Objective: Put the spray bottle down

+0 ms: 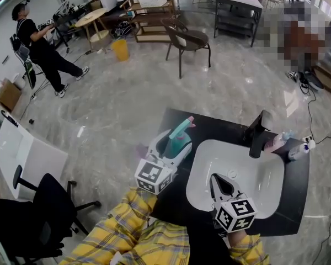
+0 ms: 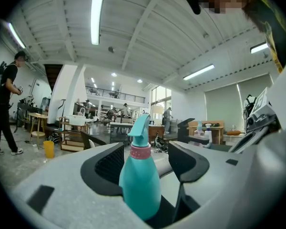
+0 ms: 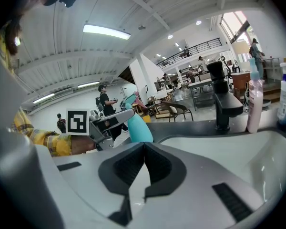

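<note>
While spray bottle (image 2: 139, 175) sits between parted jaws of left tool (image 2: 146, 152), right tool (image 3: 144, 148) closed.

Yellow plaid sleeves (image 1: 133, 220), white grippers (image 1: 174, 143) (image 1: 216, 180), black fingers (image 2: 109, 168), black-and-white marker cubes (image 1: 153, 175)

A polished grey stone floor (image 1: 132, 98) stretches ahead of the left hand-held gripper (image 1: 174, 143). Well beyond it stand 1 brown chair (image 1: 187, 40), a yellow bin (image 1: 120, 49), wooden shelving (image 1: 151, 24) and a dark rack table (image 1: 237, 12). To its left sits a black office chair (image 1: 44, 200). Overhead, strip lights (image 2: 97, 18) hang from a white ribbed ceiling (image 2: 148, 32). A railed mezzanine (image 2: 117, 95) crosses the far wall.
</note>
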A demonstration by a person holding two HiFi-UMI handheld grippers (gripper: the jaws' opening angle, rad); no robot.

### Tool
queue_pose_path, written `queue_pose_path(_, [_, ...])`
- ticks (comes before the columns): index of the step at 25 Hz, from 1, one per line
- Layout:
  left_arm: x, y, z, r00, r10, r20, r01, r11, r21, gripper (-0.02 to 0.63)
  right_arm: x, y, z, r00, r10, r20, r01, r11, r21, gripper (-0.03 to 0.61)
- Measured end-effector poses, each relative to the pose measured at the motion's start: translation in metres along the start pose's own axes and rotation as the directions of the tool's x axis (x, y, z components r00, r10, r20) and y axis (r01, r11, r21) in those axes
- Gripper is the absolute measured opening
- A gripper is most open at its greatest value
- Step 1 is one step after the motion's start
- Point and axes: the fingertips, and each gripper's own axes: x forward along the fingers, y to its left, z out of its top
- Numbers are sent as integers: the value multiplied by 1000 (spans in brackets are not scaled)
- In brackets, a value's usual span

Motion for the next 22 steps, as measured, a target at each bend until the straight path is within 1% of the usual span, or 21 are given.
queue_pose_path(5, [-28, -8, -6, 1000, 15, -22, -16, 1000, -26, 263, -5, 8, -1, 1000, 13, 6, -13, 1000, -11, 6])
queue_pose_path(8, [-44, -16, -5, 999, 18, -34, -19, 999, -26, 262, -7, 13, -2, 1000, 25, 9, -25, 1000, -17, 6])
queue_pose_path(17, [-78, -59, -9, 998, 3, -65, -5, 999, -31, 258, -21, 30, -10, 997, 77, 12, -76, 996, -44, 6])
queue_pose_path(19, [-84, -70, -9, 998, -6, -61, 4, 999, -38, 240, -25, 34, -13, 996, 90, 12, -89, 995, -52, 6])
queue_pose_path(20, [-88, -76, -9, 998, -14, -58, 12, 999, -41, 218, -27, 36, -14, 995, 96, 12, -96, 994, -56, 6])
queue_pose_path(22, [-93, -87, -9, 998, -31, -55, 29, 999, -40, 152, -30, 38, -17, 994, 109, 10, -109, 992, -65, 6])
